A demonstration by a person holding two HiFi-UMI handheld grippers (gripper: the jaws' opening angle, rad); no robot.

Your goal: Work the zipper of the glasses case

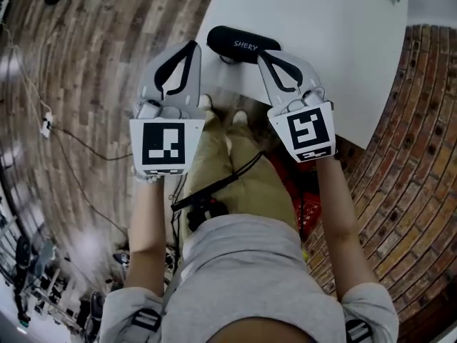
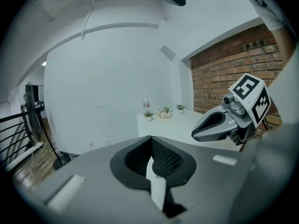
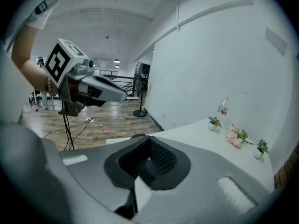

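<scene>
Black and rounded, the glasses case [image 1: 243,45] lies on the white counter [image 1: 335,56] close to its near edge, straight ahead of you in the head view. Its long axis runs left to right across your body, so one end faces each hand. Your left tool [image 1: 191,46] and right tool [image 1: 262,54] flank it, tips angled inward toward the case, and neither looks nearer than the other. Both tools are pinched together and hold nothing. The case looks like a smooth, dark oblong with white lettering on its top. From here you cannot make out the zipper or its pull, or whether the case is zipped.

From the left gripper view, the jaws meet tip to tip with nothing between them. The camera looks out across the room at a pale wall, not down at the case, which does not show here. Your right tool [image 2: 205,127] hangs off to the side, and the counter [image 2: 187,120] runs away behind it, with small plants [image 2: 163,112] at its far end.

From the right gripper view, the jaws are likewise pressed together and empty. Your left tool [image 3: 110,93] floats over the wooden floor [image 3: 98,122]. The counter [image 3: 205,134] stretches off toward some flowers [image 3: 236,136]. A dark sliver shows just over the tool's top, but you cannot tell whether it is the case.

As a judgement, both tools sit above the case, so you would need to dip them down and forward to reach it. One would steady an end while the other hunts along the seam for the pull.
</scene>
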